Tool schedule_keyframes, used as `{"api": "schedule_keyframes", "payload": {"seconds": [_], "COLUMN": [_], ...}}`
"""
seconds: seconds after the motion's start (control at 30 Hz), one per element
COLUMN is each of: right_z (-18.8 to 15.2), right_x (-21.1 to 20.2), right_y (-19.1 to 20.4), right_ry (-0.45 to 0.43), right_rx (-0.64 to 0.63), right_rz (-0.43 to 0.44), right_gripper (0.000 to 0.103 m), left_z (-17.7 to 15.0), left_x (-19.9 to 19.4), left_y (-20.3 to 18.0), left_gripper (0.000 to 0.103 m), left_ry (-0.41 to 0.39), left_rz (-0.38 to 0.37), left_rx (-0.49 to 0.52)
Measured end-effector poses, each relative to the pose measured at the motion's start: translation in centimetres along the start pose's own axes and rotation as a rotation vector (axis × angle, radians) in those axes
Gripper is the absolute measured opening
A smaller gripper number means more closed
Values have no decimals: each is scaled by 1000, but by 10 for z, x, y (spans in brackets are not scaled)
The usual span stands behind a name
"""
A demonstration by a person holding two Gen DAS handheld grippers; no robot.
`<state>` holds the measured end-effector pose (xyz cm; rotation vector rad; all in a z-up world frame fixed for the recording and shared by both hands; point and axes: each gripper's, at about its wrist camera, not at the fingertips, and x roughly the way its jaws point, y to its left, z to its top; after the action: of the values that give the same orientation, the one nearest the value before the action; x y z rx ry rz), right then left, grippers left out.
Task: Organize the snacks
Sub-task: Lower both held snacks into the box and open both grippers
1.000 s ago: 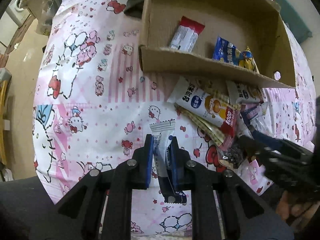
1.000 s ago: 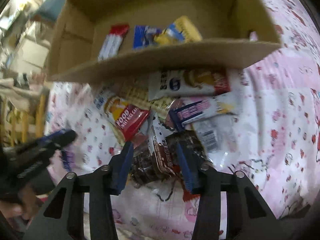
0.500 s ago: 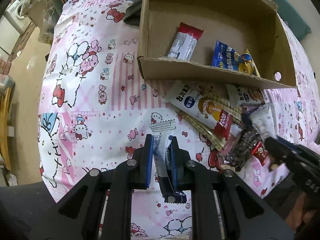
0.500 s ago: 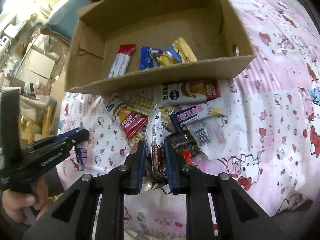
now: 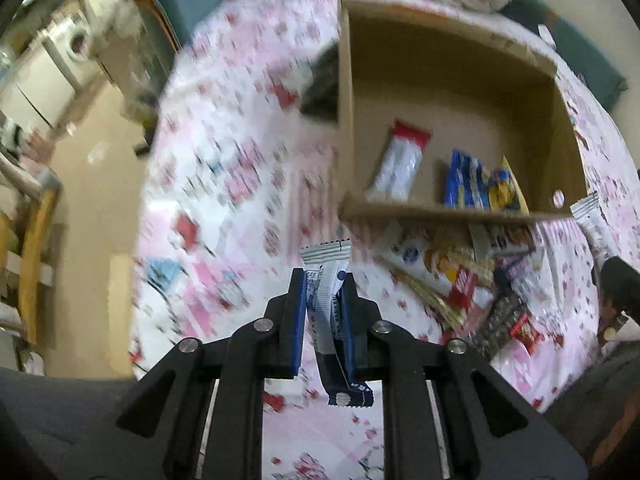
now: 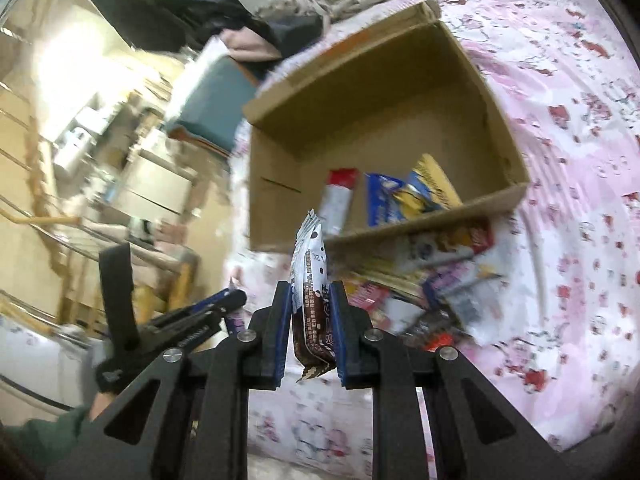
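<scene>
You've got one snack in each hand right now, so you're mid-carry. Your left gripper (image 5: pixel 323 280) is squeezed tight on a white-and-blue wrapper (image 5: pixel 326 280), top crimp poking out past the tips and the dark tail hanging below the fingers. Your right gripper (image 6: pixel 310 294) is clamped the same way on a brown-and-white chocolate bar (image 6: pixel 310 276), held upright with its silver end pointing at the cardboard box (image 6: pixel 432 92). Both packs look to be up off the pink cartoon tablecloth (image 5: pixel 224 184), short of the box's near wall. Inside the box there's a red-topped silver bar (image 5: pixel 400 168) on the left and a blue packet (image 5: pixel 466 184) overlapping a yellow packet (image 5: pixel 508 194) on the right, all bunched at the near wall, with the far half bare. My read is that the next move is carrying each pack over that near wall, high enough that the dangling tails don't snag the edge, then letting go over bare floor. The leftover pile (image 5: pixel 460 280) sits right against the outside of the near wall, on the right, so watch you don't drag through it. Your two grippers are also pretty near each other, the left one shows at the left edge of the right camera, so stagger the drops. The picture's blurry, so finer detail is a guess.
</scene>
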<state>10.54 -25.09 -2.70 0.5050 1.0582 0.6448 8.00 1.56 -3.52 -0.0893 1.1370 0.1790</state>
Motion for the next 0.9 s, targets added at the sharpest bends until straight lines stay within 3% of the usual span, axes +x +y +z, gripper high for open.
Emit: {"api": "schedule_keyframes", "payload": {"seconds": [0.2, 0.4, 0.9], "right_z": [20, 47, 99], "right_x": [-13, -24, 19], "right_y": [3, -2, -31], "right_ry": [-98, -183, -158], "right_rx": [3, 9, 1], "right_rz": [67, 61, -43], "right_gripper": [20, 20, 20], "left_z": [32, 73, 124], "left_x": [-29, -45, 10], "left_y": [0, -14, -44], "left_gripper": [13, 13, 13], "left_ry": [-127, -192, -152], "left_rz": [-27, -51, -90], "left_rx": [13, 64, 64]}}
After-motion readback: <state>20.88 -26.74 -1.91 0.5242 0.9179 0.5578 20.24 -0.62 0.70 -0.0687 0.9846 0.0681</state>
